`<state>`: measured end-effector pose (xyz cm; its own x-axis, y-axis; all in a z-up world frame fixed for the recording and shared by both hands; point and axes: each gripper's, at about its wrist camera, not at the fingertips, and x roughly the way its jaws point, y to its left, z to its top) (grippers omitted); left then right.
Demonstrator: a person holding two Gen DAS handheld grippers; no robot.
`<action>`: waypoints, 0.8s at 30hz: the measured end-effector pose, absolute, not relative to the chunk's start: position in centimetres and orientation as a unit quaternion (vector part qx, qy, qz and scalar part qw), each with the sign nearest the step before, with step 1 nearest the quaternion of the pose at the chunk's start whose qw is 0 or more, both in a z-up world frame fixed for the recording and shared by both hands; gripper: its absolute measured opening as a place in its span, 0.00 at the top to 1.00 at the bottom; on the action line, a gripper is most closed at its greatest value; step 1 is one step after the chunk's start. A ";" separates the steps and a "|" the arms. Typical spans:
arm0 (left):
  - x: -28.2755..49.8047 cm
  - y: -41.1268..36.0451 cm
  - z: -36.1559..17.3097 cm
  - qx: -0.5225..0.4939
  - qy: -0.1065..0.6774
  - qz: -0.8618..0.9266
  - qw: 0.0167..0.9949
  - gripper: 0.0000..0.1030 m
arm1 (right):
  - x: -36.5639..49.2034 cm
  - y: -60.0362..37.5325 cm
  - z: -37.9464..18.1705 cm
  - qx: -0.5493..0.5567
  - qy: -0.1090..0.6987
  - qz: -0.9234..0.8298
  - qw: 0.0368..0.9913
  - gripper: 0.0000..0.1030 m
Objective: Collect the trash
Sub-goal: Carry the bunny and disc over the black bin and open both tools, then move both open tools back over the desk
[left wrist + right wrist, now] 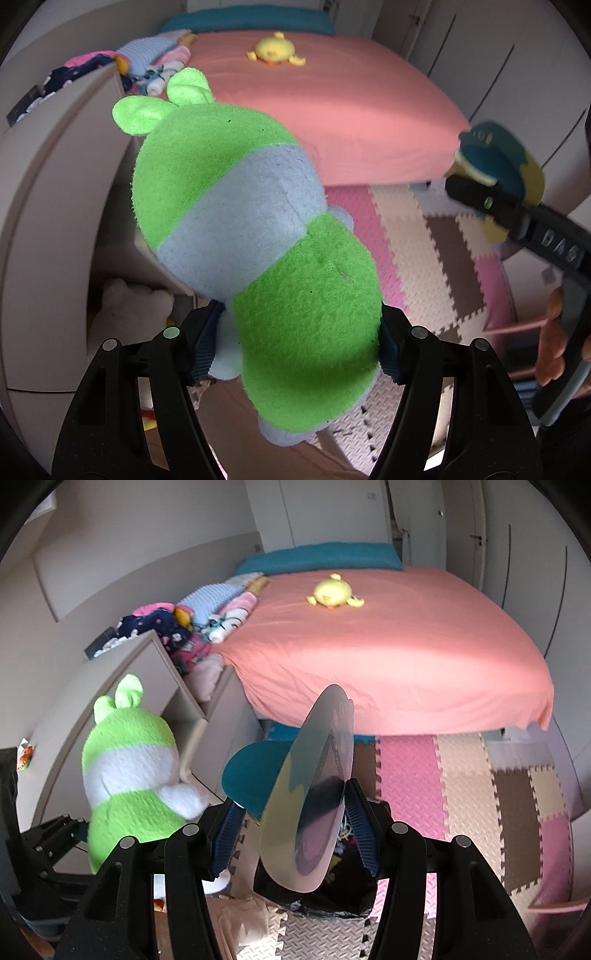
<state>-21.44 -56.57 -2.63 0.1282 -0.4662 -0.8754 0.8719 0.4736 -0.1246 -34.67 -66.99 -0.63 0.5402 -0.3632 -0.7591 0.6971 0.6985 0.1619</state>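
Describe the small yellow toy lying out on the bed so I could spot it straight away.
Start at the big bed with the salmon-pink sheet that fills the middle of the room. Alone on its flat top, short of the teal pillow at the head, lies a small round yellow plush chick. The heaped clothes lie along the left edge; it alone is yellow and by itself.

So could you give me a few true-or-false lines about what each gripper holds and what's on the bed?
1. The left gripper holds a green plush. True.
2. The right gripper is empty. False: it grips a flat teal and yellow toy.
3. A yellow plush lies on the pink bed. True.
4. The floor is bare wood. False: foam mat tiles cover it.
5. Clothes are piled by the bed's left edge. True.
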 end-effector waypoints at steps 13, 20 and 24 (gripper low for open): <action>-22.6 -56.5 -4.8 0.238 0.468 -0.451 0.722 0.05 | -34.5 -67.9 -1.8 0.196 0.355 -0.390 0.827 0.15; -22.1 -56.2 -4.5 0.227 0.476 -0.443 0.725 0.05 | -34.3 -67.7 -1.6 0.195 0.357 -0.380 0.831 0.15; -22.1 -55.9 -4.0 0.223 0.477 -0.443 0.726 0.05 | -33.9 -67.4 -1.1 0.199 0.356 -0.374 0.833 0.15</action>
<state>-22.13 -55.91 -4.04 0.1524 -0.4308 -0.8895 0.8558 0.5077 -0.0992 -33.90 -67.36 -1.15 0.4665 -0.4820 -0.7417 0.7648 0.6410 0.0644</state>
